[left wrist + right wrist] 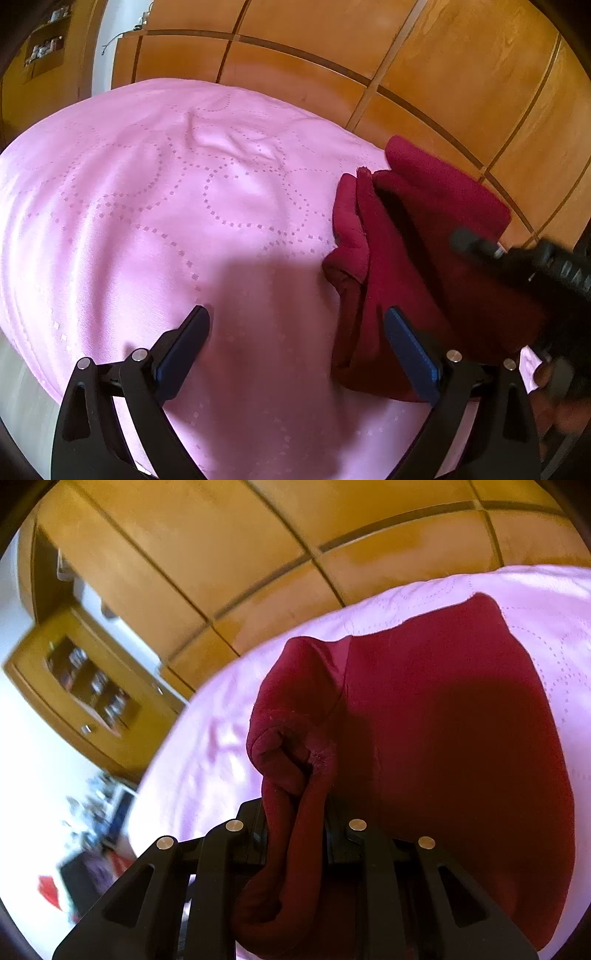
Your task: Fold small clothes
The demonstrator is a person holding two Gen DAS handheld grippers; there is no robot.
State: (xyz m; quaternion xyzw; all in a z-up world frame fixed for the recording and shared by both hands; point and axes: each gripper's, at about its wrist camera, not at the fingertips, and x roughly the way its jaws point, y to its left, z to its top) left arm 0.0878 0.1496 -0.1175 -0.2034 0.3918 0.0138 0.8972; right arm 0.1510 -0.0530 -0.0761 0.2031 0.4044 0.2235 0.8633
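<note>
Your right gripper (pixel 295 812) grasps a bunched edge of the dark red garment (pixel 424 236), lying partly folded on the pink bedspread (pixel 147 203). Your left gripper (pixel 295 332) stands released beside it. More folding seems left.

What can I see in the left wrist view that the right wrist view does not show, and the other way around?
Only the left wrist view shows the left gripper, its jaws wide open over bare cover with nothing between them, and the right gripper from outside as a dark blurred shape at the picture's right edge.

Only the right wrist view shows the right gripper closed on a bunched fold of the red garment, and a wooden cabinet with shelves.

Both show the red garment on the pink bed cover and the wooden wardrobe panels behind.
</note>
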